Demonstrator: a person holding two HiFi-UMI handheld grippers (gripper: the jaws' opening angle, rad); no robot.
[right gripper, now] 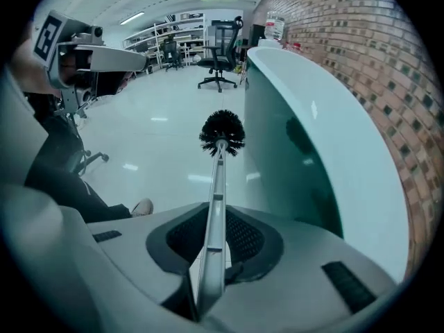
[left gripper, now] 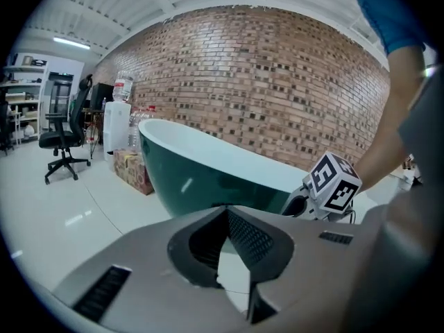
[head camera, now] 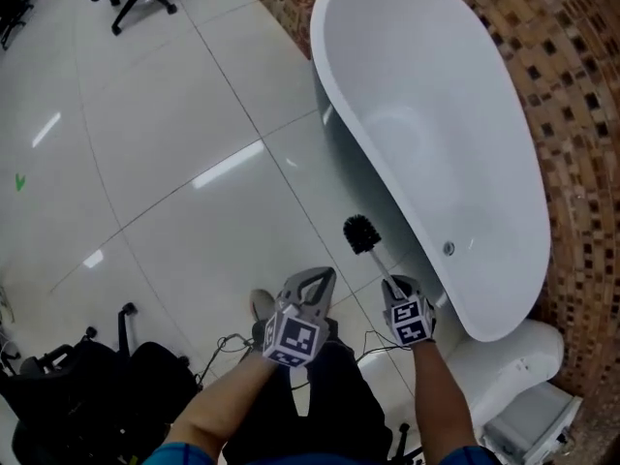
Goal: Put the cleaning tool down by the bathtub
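Two hand-held grippers in frame, one tool.

Left hand-held gripper point(head camera: 325, 277): jaws closed tip to tip with nothing between them, and only pale floor point(head camera: 174, 143) showed through the gap behind the pads in its own view. It was idle and sat just left of the other unit.

Cleaning tool point(head camera: 373, 255): a long-handled brush with a round black bristle head and a slim pale grey handle. The head lay ahead of the right unit and slightly to its left. The long axis ran straight out from the jaws, roughly parallel to the tub's near side. From the right gripper view the head looked to be clear of the floor; contact could not be confirmed.

Right hand-held gripper point(head camera: 393, 285): clamped on the lower handle, the shaft running out between the pads. This hand was the nearer one and the only one involved.

Bathtub point(head camera: 436, 143): white inside, dark teal outside, just right of the brush head and set along a brick wall.

Judgement: the tool was beside the tub but unreleased. Next: lower it until the head and handle rest on the floor, then let go.
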